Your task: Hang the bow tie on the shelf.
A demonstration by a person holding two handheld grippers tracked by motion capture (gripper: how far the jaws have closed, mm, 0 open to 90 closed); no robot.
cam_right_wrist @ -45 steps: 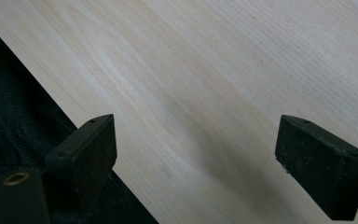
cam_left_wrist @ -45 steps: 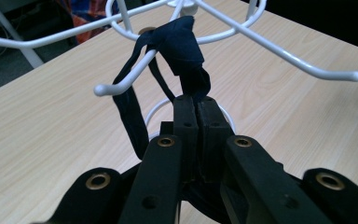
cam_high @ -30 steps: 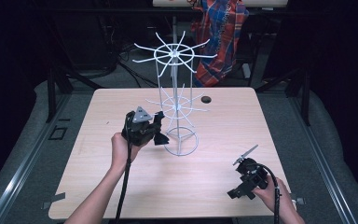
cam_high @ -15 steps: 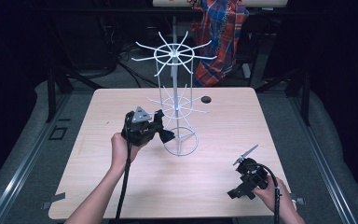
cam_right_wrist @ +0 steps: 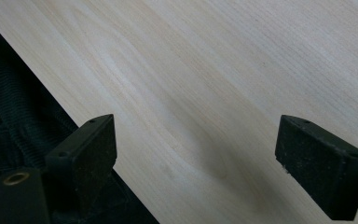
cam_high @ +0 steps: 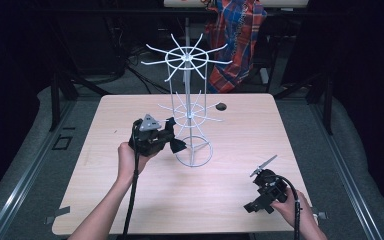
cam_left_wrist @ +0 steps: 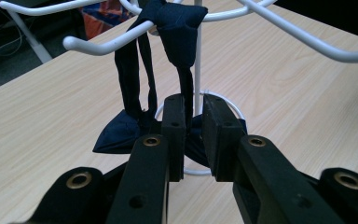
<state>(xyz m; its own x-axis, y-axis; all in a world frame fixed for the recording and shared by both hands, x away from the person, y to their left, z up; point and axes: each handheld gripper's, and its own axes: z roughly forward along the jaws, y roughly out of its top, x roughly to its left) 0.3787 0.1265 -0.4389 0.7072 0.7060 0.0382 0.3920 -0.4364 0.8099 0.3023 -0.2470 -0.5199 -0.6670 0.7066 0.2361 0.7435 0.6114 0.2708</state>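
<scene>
A white wire rack [cam_high: 186,115] stands in the middle of the table, with spoke arms at two levels and a ring base. From one lower arm [cam_left_wrist: 107,38] hangs a dark blue bow tie [cam_left_wrist: 121,133] by its strap, and the bow [cam_high: 177,145] dangles close to the base. My left gripper [cam_high: 172,136] is right at the bow. Its jaws [cam_left_wrist: 194,105] stand a narrow gap apart, with the strap running down along the left one. My right gripper [cam_high: 254,205] rests low near the front right corner, open wide [cam_right_wrist: 196,144] over bare wood.
A small black round object [cam_high: 221,106] lies behind the rack. A plaid cloth [cam_high: 237,40] hangs beyond the far edge. The table edge [cam_right_wrist: 51,93] runs close by the right gripper, with dark floor beyond it.
The left gripper has edged right toward the rack, and the bow now hangs lower beside the base. The right gripper has stayed still.
</scene>
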